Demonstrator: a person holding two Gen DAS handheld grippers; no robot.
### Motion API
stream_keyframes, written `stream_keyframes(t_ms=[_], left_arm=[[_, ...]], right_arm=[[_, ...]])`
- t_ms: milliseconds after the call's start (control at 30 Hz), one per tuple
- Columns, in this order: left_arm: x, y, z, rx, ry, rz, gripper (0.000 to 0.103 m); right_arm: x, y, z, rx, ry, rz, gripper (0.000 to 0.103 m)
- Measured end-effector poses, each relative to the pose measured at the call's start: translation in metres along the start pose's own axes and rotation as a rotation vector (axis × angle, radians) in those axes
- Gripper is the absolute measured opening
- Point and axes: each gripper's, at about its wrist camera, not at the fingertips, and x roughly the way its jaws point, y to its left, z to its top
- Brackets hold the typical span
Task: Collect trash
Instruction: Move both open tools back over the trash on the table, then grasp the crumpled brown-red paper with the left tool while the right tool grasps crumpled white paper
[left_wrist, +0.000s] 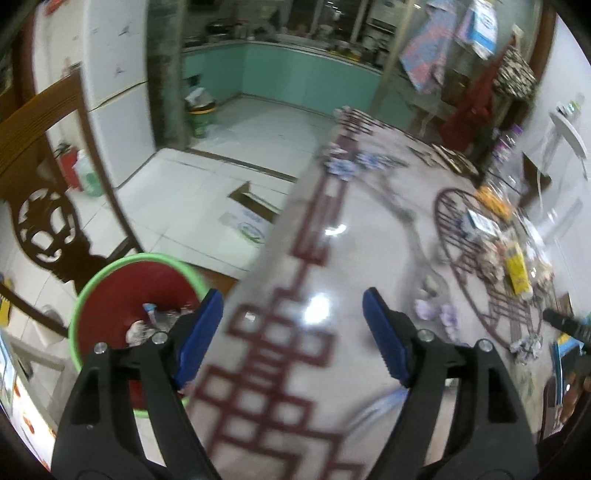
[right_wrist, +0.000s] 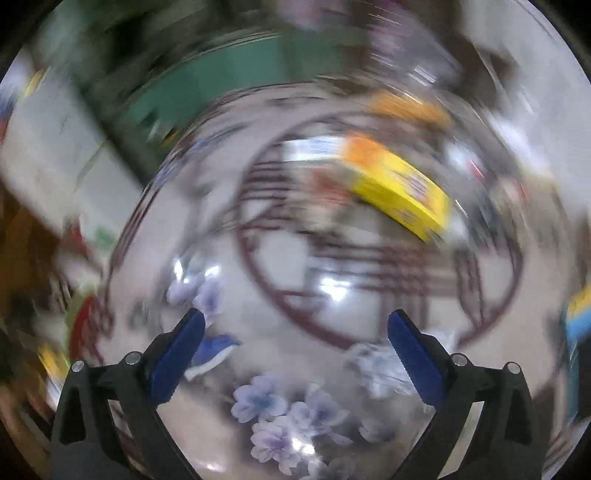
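A red bin with a green rim (left_wrist: 110, 295) stands on the floor left of the table and holds several wrappers (left_wrist: 155, 321). My left gripper (left_wrist: 293, 334) is open and empty above the table's left edge, beside the bin. A crumpled wrapper (left_wrist: 526, 347) lies on the table at the right, and it also shows in the blurred right wrist view (right_wrist: 380, 369). A blue and white scrap (right_wrist: 212, 354) lies by the left finger. My right gripper (right_wrist: 295, 350) is open and empty, low over the table. A yellow box (right_wrist: 399, 192) lies farther back.
The glossy table (left_wrist: 332, 369) has a dark red pattern and printed flowers (right_wrist: 280, 417). Packets and a yellow box (left_wrist: 517, 269) clutter its far right. A wooden chair (left_wrist: 48, 206) stands left of the bin. A cardboard box (left_wrist: 251, 218) lies on the tiled floor.
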Motion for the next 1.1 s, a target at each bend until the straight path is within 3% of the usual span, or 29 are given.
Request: stream_keyframes(t_ms=[100,200,300,433,500,600,767,967,1100], left_arm=[[0.005,-0.026,-0.003,0.049,0.012,-0.019,0.077],[0.008,-0.052,-0.007,0.102,0.012,-0.041,0.079],[0.013,-0.080,-0.012,0.176,-0.001,-0.036,0.079],[0.024,-0.106,-0.016,0.238,-0.006,-0.013,0.079],[0.029,-0.118,-0.018,0.255,0.000,-0.009,0.079],[0.038,-0.148,-0.017,0.286,-0.009,-0.031,0.079],[0.074,-0.222,-0.003,0.274,0.031,-0.159,0.079],[0.122,-0.302,0.003,0.386,0.036,-0.167,0.079],[0.157,-0.323,0.008,0.366,0.106,-0.156,0.079]], right_arm=[[0.003,-0.050,-0.011,0.161,0.012,-0.015,0.096],[0.009,-0.077,-0.020,0.235,0.028,-0.032,0.096],[0.022,-0.091,-0.029,0.300,0.080,0.037,0.089],[0.034,-0.090,-0.033,0.324,0.137,0.122,0.054],[0.032,-0.080,-0.032,0.329,0.132,0.166,0.053],[0.012,-0.073,-0.022,0.330,0.040,0.251,0.052],[-0.028,-0.072,-0.011,0.311,-0.116,0.299,0.053],[-0.030,-0.105,-0.012,0.455,-0.119,0.405,0.053],[-0.031,-0.113,-0.007,0.499,-0.123,0.441,0.053]])
